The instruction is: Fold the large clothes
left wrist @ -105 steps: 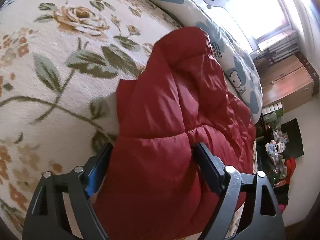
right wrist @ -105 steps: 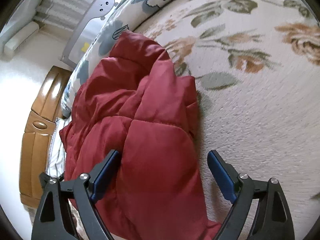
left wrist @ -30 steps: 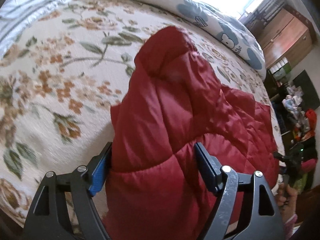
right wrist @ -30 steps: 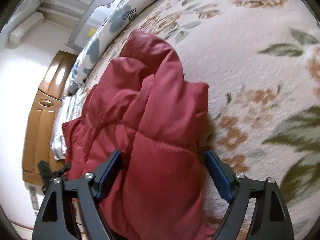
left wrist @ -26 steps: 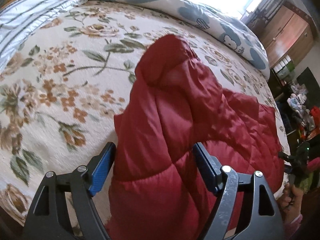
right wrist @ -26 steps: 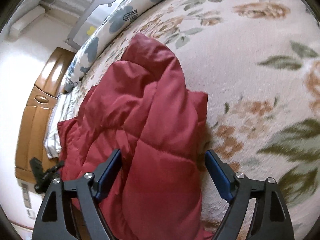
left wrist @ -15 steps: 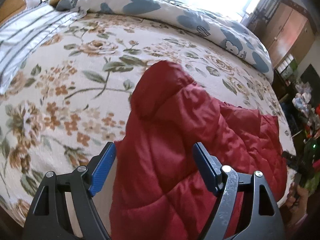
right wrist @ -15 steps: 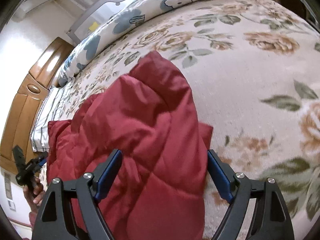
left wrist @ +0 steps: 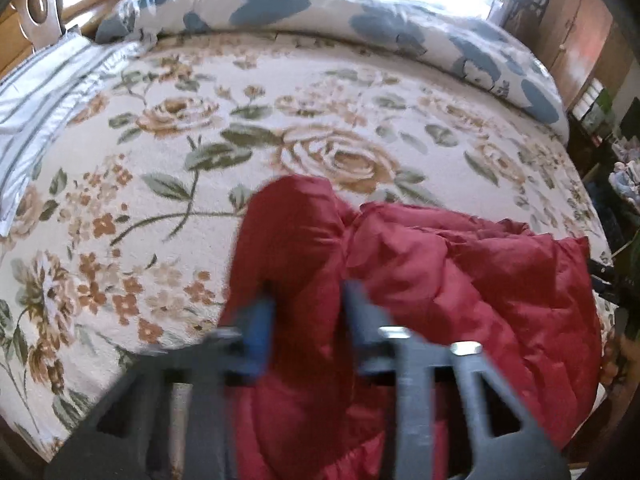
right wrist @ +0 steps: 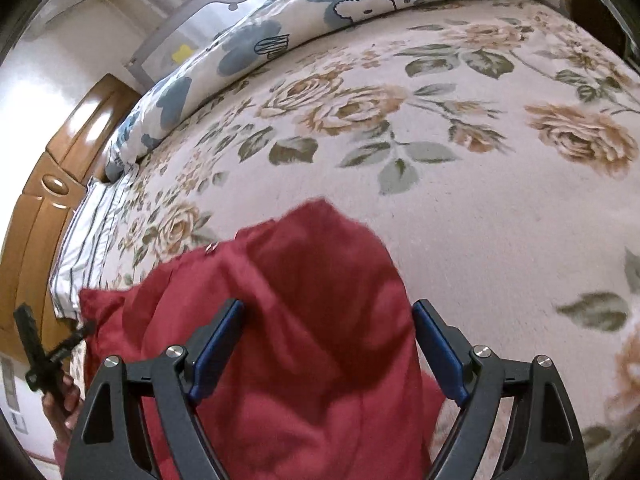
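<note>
A red quilted puffer jacket lies bunched at the near edge of the bed. My left gripper has its jaws drawn close together, pinching a raised fold of the jacket; this view is motion-blurred. In the right wrist view the jacket fills the lower middle, and my right gripper is open, its blue-padded fingers spread on either side of the jacket's raised end.
The bed has a cream floral cover. A blue-and-white duvet roll lies along the far side, a striped pillow and wooden headboard at the left. A wooden cabinet stands at the right.
Both grippers have pulled back toward the near bed edge, so more of the bed shows. The left jaws have closed in on a fold of the jacket. The right jaws stay open.
</note>
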Available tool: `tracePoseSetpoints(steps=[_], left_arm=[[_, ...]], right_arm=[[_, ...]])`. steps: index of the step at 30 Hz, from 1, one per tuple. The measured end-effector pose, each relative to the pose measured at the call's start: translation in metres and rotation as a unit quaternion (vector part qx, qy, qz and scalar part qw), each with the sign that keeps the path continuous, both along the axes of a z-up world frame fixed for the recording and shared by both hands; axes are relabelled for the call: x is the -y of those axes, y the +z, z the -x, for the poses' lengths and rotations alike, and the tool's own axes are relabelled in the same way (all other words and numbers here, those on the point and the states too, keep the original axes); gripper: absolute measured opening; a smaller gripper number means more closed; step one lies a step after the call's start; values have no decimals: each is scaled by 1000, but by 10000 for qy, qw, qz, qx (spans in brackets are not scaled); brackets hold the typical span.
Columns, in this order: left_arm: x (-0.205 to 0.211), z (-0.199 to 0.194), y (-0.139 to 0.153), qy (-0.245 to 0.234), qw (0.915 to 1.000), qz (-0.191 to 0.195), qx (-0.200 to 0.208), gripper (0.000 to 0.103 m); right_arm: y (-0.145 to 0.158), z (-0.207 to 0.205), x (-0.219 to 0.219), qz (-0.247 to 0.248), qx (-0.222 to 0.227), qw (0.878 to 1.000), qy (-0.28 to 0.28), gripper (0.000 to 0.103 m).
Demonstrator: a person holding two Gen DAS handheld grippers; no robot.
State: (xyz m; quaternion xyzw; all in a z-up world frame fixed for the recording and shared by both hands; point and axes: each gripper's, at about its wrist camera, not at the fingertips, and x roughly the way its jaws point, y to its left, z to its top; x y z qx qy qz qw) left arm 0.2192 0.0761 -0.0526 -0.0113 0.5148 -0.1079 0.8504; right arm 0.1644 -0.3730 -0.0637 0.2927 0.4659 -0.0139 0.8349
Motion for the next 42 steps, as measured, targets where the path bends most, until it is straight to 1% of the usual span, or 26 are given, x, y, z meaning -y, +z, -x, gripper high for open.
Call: tracePoseSetpoints(steps=[1, 2, 3, 4, 5, 6, 9, 12, 15, 19, 23, 26, 30, 31, 34, 37, 42], left_arm=[[-1, -1, -2, 7, 10000, 48, -50, 13], [-2, -2, -1, 18, 9999, 111, -51, 11], [-2, -1, 2, 7, 9999, 137, -8, 8], [-1, 0, 6, -7, 9999, 120, 64, 7], [0, 2, 11, -21, 9998, 97, 145, 6], [1, 2, 16, -31, 9997, 81, 225, 6], [5, -1, 30, -19, 9992, 87, 402, 6], [9, -13, 23, 96, 9994, 5, 325, 6], [14, -27, 2, 190, 9997, -63, 128, 6], [13, -41, -27, 285, 9993, -19, -233, 7], [16, -44, -35, 296, 9992, -11, -264, 7], [20, -45, -37, 275, 9993, -114, -235, 8], [20, -46, -40, 267, 9991, -166, -284, 13], [19, -46, -40, 293, 9990, -151, -317, 17], [11, -43, -35, 435, 9985, -22, -324, 23], [1, -31, -20, 531, 9980, 262, -228, 23], [-2, -4, 4, 442, 9979, 471, 36, 23]], right_arm=[[-1, -4, 1, -44, 4, 10000, 18, 76], [-1, -6, 1, -45, 43, 10000, 28, 47], [2, -6, -1, 42, 60, 10000, 11, 29], [6, -6, -3, 90, 85, 9999, 24, 27], [11, -5, -5, 154, 170, 9997, 18, 22], [17, -2, -8, 252, 285, 9993, -4, 20], [36, 4, -12, 556, 553, 9968, -134, 18], [39, -2, -11, 761, 552, 9951, -310, 17], [25, -15, -11, 968, 342, 9937, -439, 17], [-1, -24, -7, 1004, 88, 9934, -548, 17], [-15, -26, -10, 1106, -73, 9922, -573, 17], [-23, -26, -8, 1067, -135, 9922, -639, 17], [-28, -24, -5, 1019, -155, 9921, -712, 17], [-28, -24, -5, 1003, -164, 9921, -729, 18], [-30, -23, -4, 981, -177, 9922, -751, 18], [-30, -22, -4, 1001, -197, 9919, -762, 18], [-33, -22, -2, 955, -244, 9918, -819, 20]])
